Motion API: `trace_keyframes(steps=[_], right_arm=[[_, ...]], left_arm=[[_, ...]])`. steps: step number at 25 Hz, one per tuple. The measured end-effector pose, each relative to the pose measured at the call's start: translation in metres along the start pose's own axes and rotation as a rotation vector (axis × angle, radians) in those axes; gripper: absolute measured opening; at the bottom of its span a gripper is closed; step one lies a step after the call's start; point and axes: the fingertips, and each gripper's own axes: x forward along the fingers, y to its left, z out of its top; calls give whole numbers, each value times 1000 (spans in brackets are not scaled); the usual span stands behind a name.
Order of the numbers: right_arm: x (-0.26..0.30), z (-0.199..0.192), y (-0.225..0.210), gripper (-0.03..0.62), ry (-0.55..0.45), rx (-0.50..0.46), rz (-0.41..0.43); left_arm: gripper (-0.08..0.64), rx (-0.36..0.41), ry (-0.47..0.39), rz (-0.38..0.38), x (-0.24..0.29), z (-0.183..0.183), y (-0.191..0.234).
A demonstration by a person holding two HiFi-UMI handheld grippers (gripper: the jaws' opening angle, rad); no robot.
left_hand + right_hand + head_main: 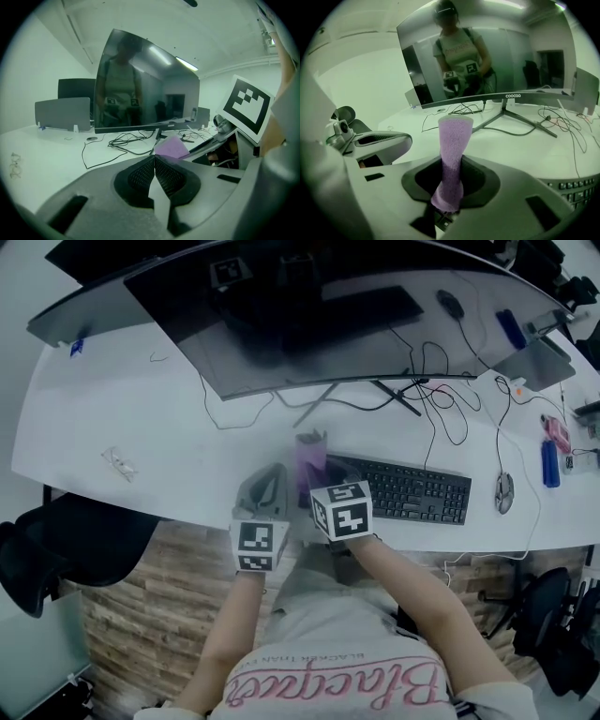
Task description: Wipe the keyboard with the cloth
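While my right gripper (449,186) clamps the purple cloth (452,140) in its jaws near the black keyboard's (403,491) left end, my left gripper's (154,169) jaws meet, empty. Wiping looks unstarted; next, I judge, I lower the cloth onto the keyboard.

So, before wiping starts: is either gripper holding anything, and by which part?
The right gripper pinches the purple cloth near one end; the left gripper is shut, empty.

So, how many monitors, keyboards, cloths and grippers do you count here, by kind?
Curved black monitor: 1
Flat black keyboard: 1
Purple fuzzy cloth: 1
Grey two-jaw grippers, left gripper and right gripper: 2
Total: 5
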Motion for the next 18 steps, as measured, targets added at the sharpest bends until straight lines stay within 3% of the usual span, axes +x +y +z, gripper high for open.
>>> trace_keyframes(steps=[18], right_arm=[[-1,-3,-16,84,-10,-22,16]], left_arm=[[6,-16,30,6,21,-6,-13]])
